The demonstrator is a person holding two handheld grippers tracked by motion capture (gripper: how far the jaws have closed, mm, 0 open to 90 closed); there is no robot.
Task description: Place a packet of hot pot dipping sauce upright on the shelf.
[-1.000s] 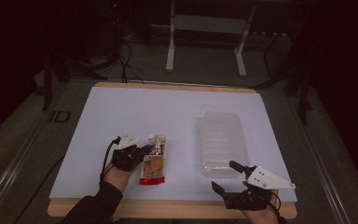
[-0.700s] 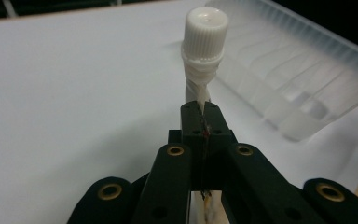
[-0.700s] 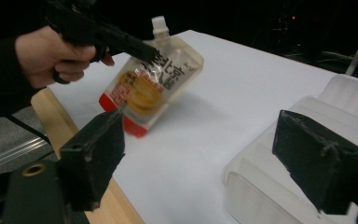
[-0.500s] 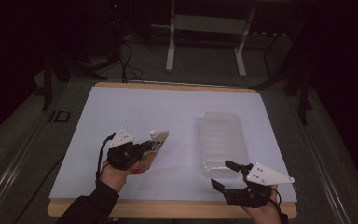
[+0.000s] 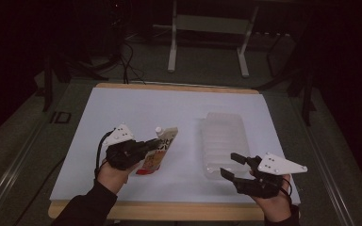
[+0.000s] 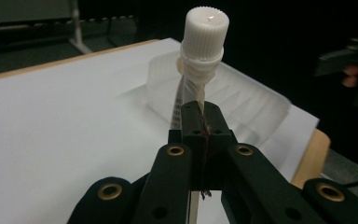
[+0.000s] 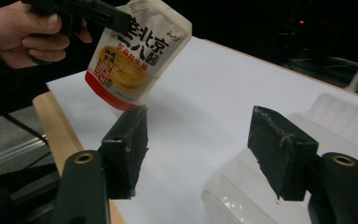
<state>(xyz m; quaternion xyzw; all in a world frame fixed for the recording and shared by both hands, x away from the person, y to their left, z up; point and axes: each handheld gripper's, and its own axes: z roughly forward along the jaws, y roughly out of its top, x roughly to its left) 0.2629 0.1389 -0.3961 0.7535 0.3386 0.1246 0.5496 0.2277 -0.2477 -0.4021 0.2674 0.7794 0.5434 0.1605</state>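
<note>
1. The pouch (image 5: 157, 153) has risen off the desk (image 5: 122, 113) since a second ago and now hangs tilted from the left gripper (image 5: 147, 145).
2. Its label carries Chinese characters over a red band (small print unreadable).
3. The right gripper (image 5: 234, 165) hovers with jaws spread, empty, beside the clear tray (image 5: 224, 136).
4. Left jaws pinch the pouch below its white cap (image 6: 207, 22).

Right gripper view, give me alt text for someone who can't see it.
The right gripper holds its two black jaws open above a white table cover, near a clear ribbed plastic tray. At upper left, a hand with the left gripper lifts a white printed spouted pouch with a red bottom band.
</note>
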